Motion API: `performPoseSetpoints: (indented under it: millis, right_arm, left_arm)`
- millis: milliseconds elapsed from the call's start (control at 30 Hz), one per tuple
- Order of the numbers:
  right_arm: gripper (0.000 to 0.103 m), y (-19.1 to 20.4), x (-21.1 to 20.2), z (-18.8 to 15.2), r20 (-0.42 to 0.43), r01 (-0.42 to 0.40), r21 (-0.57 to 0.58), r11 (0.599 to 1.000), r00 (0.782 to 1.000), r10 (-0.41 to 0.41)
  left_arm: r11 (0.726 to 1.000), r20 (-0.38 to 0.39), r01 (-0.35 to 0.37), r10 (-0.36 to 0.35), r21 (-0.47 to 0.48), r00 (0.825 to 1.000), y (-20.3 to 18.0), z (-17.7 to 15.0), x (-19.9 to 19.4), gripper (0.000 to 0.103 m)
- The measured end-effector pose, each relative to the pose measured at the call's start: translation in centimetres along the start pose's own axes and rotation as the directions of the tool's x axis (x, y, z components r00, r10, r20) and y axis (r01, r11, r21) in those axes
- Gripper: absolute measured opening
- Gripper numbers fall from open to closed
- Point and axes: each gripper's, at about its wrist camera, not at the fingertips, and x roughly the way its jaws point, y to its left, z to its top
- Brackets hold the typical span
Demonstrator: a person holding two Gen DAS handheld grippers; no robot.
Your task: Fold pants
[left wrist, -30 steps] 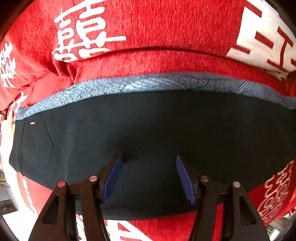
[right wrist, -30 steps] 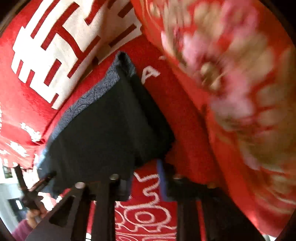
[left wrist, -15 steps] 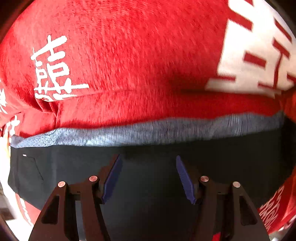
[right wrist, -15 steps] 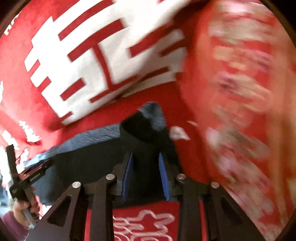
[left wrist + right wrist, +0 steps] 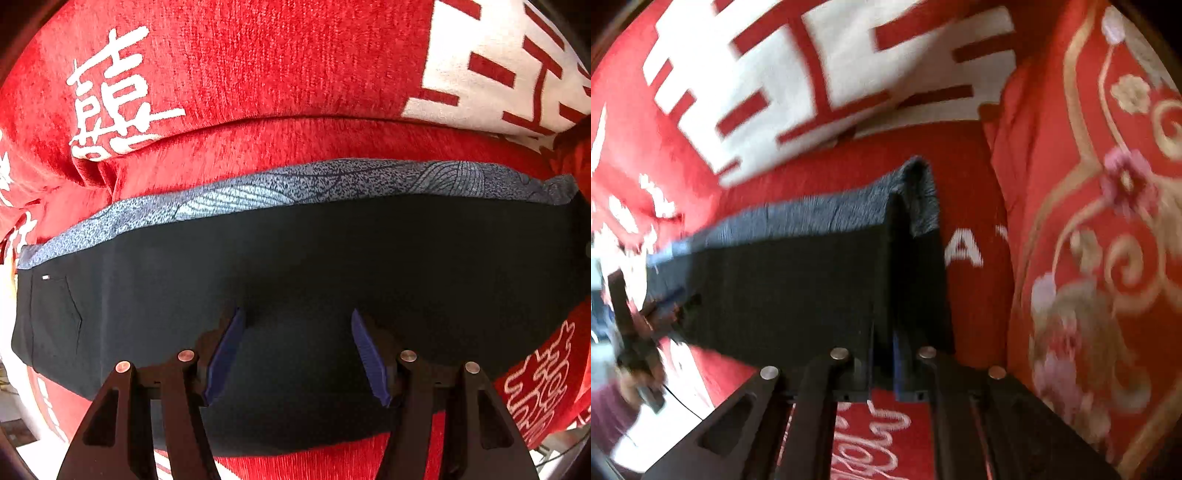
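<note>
A: Where are the pants (image 5: 295,266)?

B: Across the middle of the left wrist view, a dark band lying flat on the red blanket (image 5: 258,66). A blue-grey patterned strip (image 5: 314,181) runs along their upper edge, and a pocket seam (image 5: 70,314) shows at the left end.

A: And the left gripper (image 5: 295,354)?

B: Low centre, over the dark cloth, jaws released and apart. Nothing sits between the blue pads (image 5: 225,354); whether the tips touch the fabric I cannot tell.

A: The right gripper (image 5: 884,354)?

B: Bottom centre of its view, clenched on the pants' end. The cloth rises there into a ridge that runs up the frame from the jaws, the blue-grey strip draped over its top.

A: What is around?

B: White characters (image 5: 110,99) on the blanket at upper left of the left view, a big white block character (image 5: 820,70) across the top of the right view. A red pillow (image 5: 1108,221) with gold scrolls and pink flowers fills the right side, close beside the lifted end.

A: Anything else?

B: At lower left of the right view, blurred, a hand (image 5: 635,384) holds the other tool at the pants' far end.
</note>
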Motion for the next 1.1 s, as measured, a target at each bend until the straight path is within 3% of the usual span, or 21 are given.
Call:
performPoseSetpoints:
  millis: [67,133,167,233,267,367,433,533,600,633,733,900,1000,1100]
  right_arm:
    - [0.008,0.2,0.2,-1.5,-0.019,0.083,-0.049,0.995,0.996,-0.084]
    - [0.009,-1.2,1.5,-2.2,-0.068,0.106,0.0,0.994,0.992,-0.105]
    - [0.009,-1.5,1.4,-2.3,-0.059,0.099,0.024,0.995,0.993,-0.097]
    - [0.024,-1.1,-0.7,-2.5,0.026,0.152,0.068,0.986,0.988,-0.154]
    - [0.024,-0.6,-2.1,-2.6,0.085,0.164,0.067,0.984,0.982,-0.17]
    - [0.026,1.7,-5.6,-2.5,0.251,0.108,0.02,0.994,0.962,-0.11]
    - [0.027,2.9,-4.6,-1.1,0.227,0.094,-0.022,0.995,0.97,-0.086]
    - [0.027,2.3,-0.9,2.0,0.172,0.046,0.005,0.999,0.984,-0.046]
    - [0.027,1.2,1.7,2.7,0.133,0.091,0.041,0.995,0.986,-0.096]
    - [0.022,-0.3,2.5,2.9,0.126,0.105,0.065,0.992,0.986,-0.113]
    - [0.016,-2.7,1.7,2.4,0.156,0.031,0.152,0.988,0.986,-0.055]
    - [0.025,-1.2,0.0,0.5,0.132,0.1,0.203,0.974,0.983,-0.128]
    - [0.029,1.1,-0.6,-1.5,0.142,-0.043,0.221,0.974,0.99,0.012]
    - [0.041,6.1,0.5,-4.5,0.109,-0.236,0.209,0.949,0.97,0.217]
  left_arm:
    - [1.0,-0.01,0.007,-0.007,0.009,1.0,0.2,-0.8,0.5,0.063]
    - [1.0,0.007,-0.012,0.012,0.003,1.0,0.3,-1.2,0.5,0.073]
    - [1.0,-0.007,-0.008,0.008,-0.003,1.0,0.5,-1.1,0.5,0.073]
    - [1.0,-0.013,-0.008,0.007,-0.023,1.0,1.0,-0.5,-0.4,0.073]
    - [1.0,0.014,-0.007,0.007,-0.026,1.0,1.4,-0.1,-1.0,0.073]
    - [0.999,0.083,-0.008,0.012,-0.043,0.996,2.2,2.0,-2.2,0.073]
    - [0.997,0.077,-0.015,0.021,-0.074,0.997,2.6,3.7,-1.2,0.073]
    - [0.993,0.059,-0.066,0.072,-0.099,0.996,3.0,5.1,1.1,0.073]
    - [0.992,0.048,-0.075,0.08,-0.104,0.996,3.7,5.1,2.6,0.075]
    - [0.991,0.061,-0.052,0.06,-0.119,0.996,4.4,4.8,2.5,0.082]
    - [0.984,0.058,-0.051,0.062,-0.17,0.996,7.1,3.9,2.4,0.084]
    - [0.963,-0.01,-0.115,0.116,-0.242,0.993,12.9,1.4,1.5,0.084]
    - [0.961,-0.006,-0.112,0.114,-0.251,0.993,16.5,-0.7,0.2,0.083]
    - [0.959,-0.01,-0.116,0.118,-0.258,0.993,20.1,-2.7,-0.7,0.083]
